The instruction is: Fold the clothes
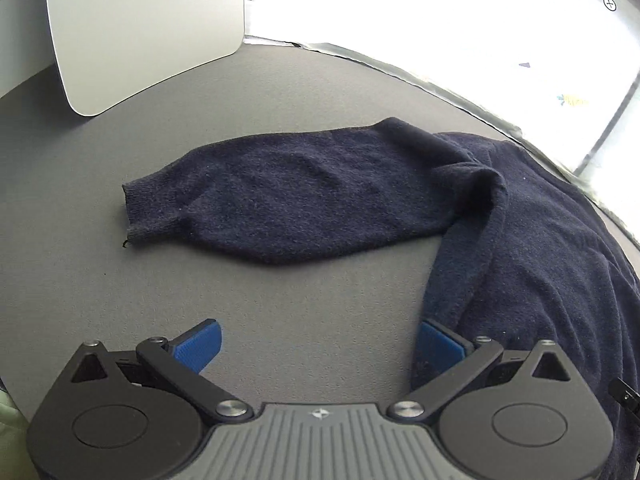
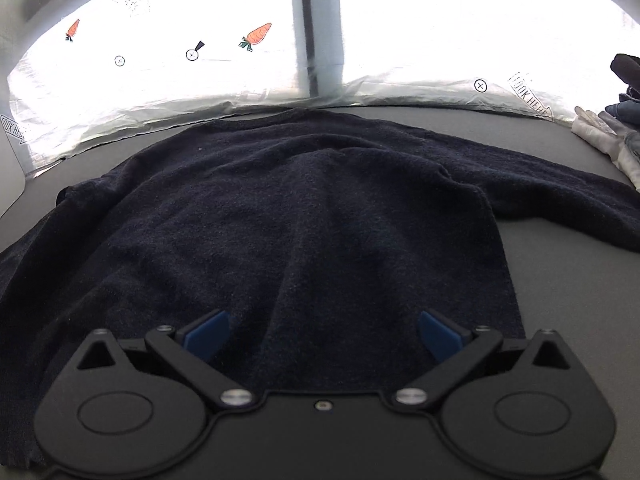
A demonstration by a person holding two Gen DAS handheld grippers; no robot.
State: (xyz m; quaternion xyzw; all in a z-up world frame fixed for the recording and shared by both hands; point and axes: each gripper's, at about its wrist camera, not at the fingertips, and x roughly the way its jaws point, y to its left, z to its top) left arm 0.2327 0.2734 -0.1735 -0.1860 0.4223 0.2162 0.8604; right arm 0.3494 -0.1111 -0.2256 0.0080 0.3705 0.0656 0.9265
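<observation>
A dark navy knit sweater (image 2: 304, 208) lies spread on the grey table. In the left wrist view its left sleeve (image 1: 296, 196) stretches out to the left, cuff at the far left, and its body (image 1: 552, 248) fills the right side. My left gripper (image 1: 318, 344) is open over the bare table, its right fingertip (image 1: 438, 346) at the sweater's side edge. My right gripper (image 2: 322, 338) is open above the sweater's hem area, its fingers apart over the cloth and holding nothing. The right sleeve (image 2: 560, 192) runs off to the right.
A silver flat panel (image 1: 144, 28) stands at the table's back left. A bright white sheet with carrot prints (image 2: 256, 36) lines the back edge. A pile of white and blue clothes (image 2: 612, 136) lies at the far right.
</observation>
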